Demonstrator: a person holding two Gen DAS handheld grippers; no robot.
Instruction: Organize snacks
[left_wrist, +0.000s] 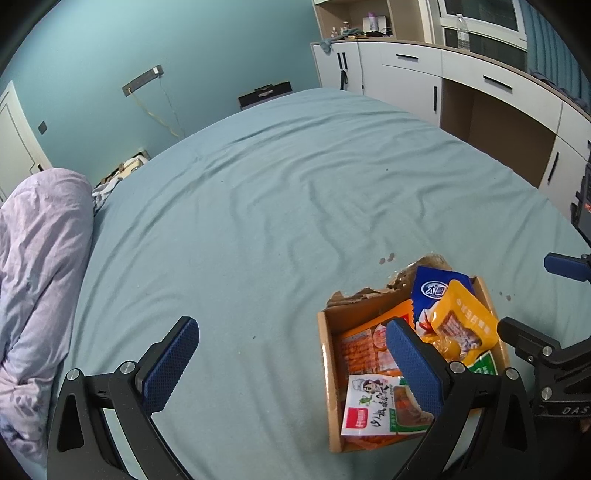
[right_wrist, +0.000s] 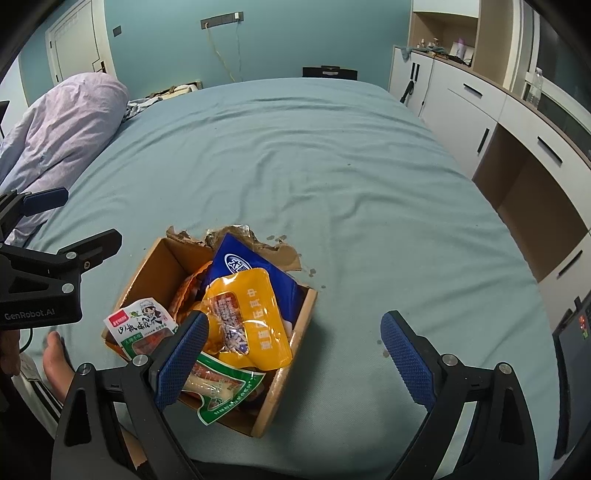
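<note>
As far as these views show, the sorting looks close to finished — every snack in sight sits inside the cardboard box, which rests on the bed near its front edge. A yellow packet lies on top, leaning over a blue bag; a white packet with a cartoon figure stands against the box's left wall, and a green-edged packet pokes out over the near rim. Orange packets lie flat at the bottom in the left wrist view. No loose snack shows anywhere on the sheet, though the box's torn far flap and the jumbled stacking suggest some tidying could remain.

Both tools are empty. The left tool hangs with its fingers spread wide, one pad over bare sheet and the other above the box. The right tool is likewise spread wide, gripping nothing, its left pad over the box's near corner and its right pad over the sheet beside it.

What is left, I judge, is at most straightening the packets — the green-edged one overhangs.
</note>
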